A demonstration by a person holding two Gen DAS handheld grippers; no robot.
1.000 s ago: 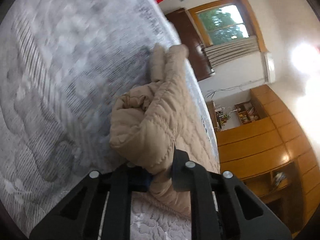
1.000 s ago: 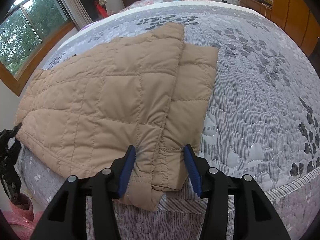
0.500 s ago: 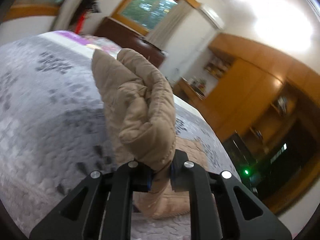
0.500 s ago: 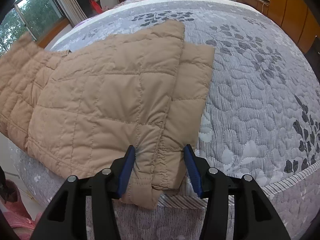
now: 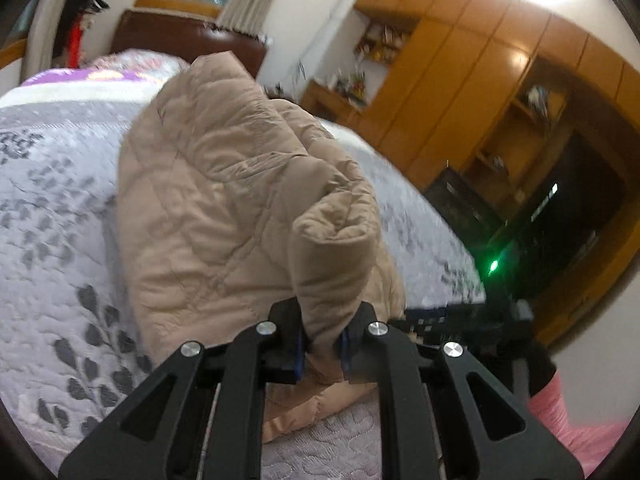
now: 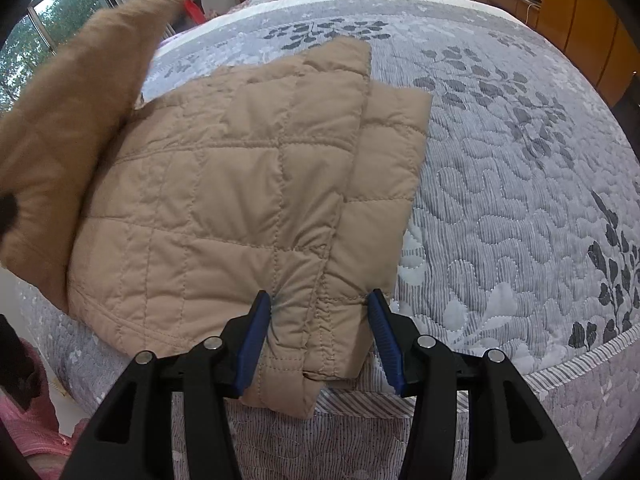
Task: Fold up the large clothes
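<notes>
A beige quilted jacket lies partly folded on the grey leaf-patterned bed quilt. My right gripper holds its bunched hem at the bed's near edge, blue pads pressing the puckered fabric from both sides. My left gripper is shut on a thick fold of the same jacket and holds it off the bed. In the right wrist view that raised flap stands blurred at the far left, above the flat part.
The quilt stretches left and back to a dark wooden headboard. Orange wooden wardrobes line the right wall. A window is at the back left. A pink sleeve shows at the lower right.
My left gripper has rolled upright and carried the jacket's edge up and over toward the folded part, so the flap now rises at the left. The right gripper has kept still.
</notes>
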